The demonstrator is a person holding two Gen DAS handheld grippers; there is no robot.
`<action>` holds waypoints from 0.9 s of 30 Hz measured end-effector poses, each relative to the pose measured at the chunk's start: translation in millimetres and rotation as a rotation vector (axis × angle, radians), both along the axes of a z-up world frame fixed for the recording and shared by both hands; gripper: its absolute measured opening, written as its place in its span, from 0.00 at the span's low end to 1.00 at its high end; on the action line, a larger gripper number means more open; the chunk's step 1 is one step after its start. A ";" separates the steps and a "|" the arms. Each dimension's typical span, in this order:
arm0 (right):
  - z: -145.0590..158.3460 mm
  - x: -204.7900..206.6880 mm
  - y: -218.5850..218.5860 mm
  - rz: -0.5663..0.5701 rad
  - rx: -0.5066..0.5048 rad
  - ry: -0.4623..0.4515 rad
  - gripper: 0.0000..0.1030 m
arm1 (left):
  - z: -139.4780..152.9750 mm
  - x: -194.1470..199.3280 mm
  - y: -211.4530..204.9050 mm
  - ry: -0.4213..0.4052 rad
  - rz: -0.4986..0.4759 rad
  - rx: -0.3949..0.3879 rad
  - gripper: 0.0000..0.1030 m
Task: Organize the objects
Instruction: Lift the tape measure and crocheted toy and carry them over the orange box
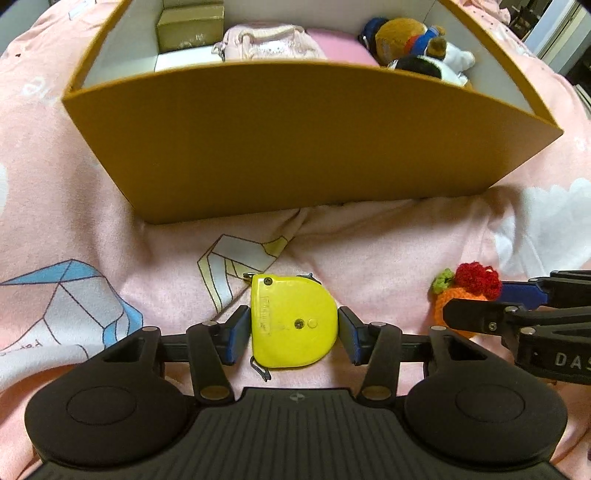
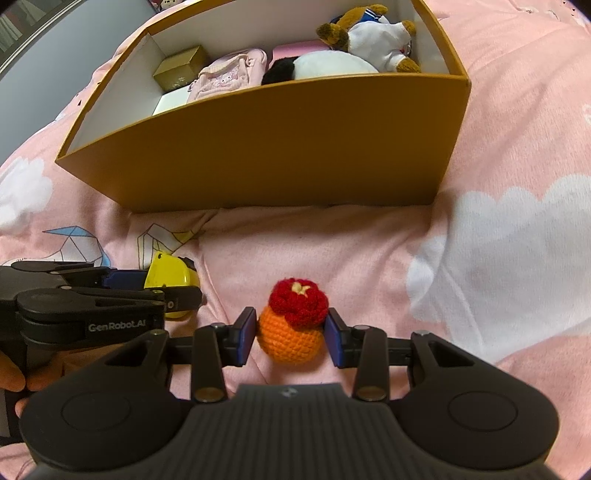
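the yellow tape measure (image 1: 293, 323) lies flat on the pink bedspread (image 1: 388, 243), right between the blue pads of the left tongs (image 1: 293, 334). the left pad sits against its straight edge; the right pad stands just beside its rounded edge with a thin gap showing, so these tongs are apart around it, not clamped.

the right tongs (image 2: 290, 338) are pressed on both sides of a crocheted orange toy (image 2: 290, 338) with a red woolly top, which rests on the bedspread; in the left wrist view this toy (image 1: 467, 291) lies to the right of the tape measure, near but not touching it.

beyond both tongs stands an open orange box (image 1: 295, 147). inside it are a gold box (image 1: 190, 27) at the left, a pink pouch (image 1: 266, 42) in the middle, and plush toys (image 1: 417, 44) at the right.
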State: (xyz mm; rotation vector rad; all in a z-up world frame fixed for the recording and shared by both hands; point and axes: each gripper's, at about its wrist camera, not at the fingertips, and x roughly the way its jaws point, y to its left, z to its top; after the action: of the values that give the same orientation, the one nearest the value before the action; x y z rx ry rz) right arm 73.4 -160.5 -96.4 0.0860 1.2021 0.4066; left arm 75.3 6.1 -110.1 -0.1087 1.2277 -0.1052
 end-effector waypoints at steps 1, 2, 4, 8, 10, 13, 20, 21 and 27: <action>0.5 0.1 0.1 0.001 -0.002 -0.003 0.41 | 2.3 -2.1 0.0 -0.010 -0.002 -0.003 0.56; 1.6 0.1 0.2 0.003 -0.004 -0.009 0.41 | 6.0 -4.9 0.2 -0.022 -0.005 -0.007 0.56; 6.0 0.8 1.5 0.011 -0.007 -0.027 0.40 | 14.1 -10.7 0.6 -0.050 -0.011 -0.018 0.56; 24.2 -1.6 -0.2 0.038 0.010 -0.081 0.40 | 39.4 -21.3 6.4 -0.120 -0.024 -0.057 0.56; 35.4 -2.5 -2.3 0.052 0.026 -0.108 0.40 | 52.0 -22.8 5.8 -0.150 -0.031 -0.094 0.56; 54.4 -2.8 -3.4 0.081 0.052 -0.150 0.40 | 71.5 -15.7 -0.2 -0.193 -0.037 -0.149 0.56; 106.4 -2.6 -2.1 0.135 0.114 -0.263 0.40 | 118.1 -14.0 6.8 -0.288 -0.048 -0.241 0.56; 113.2 -3.2 -2.2 0.140 0.113 -0.284 0.40 | 123.7 -11.8 9.1 -0.300 -0.047 -0.246 0.56; 139.5 21.1 -1.2 0.148 0.089 -0.380 0.40 | 144.4 14.6 22.8 -0.349 -0.030 -0.232 0.56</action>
State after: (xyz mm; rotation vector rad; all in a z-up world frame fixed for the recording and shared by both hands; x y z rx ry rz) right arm 94.5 -161.6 43.1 -0.0046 0.8173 0.5782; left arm 89.9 28.9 34.3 -0.2634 0.8653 -0.2811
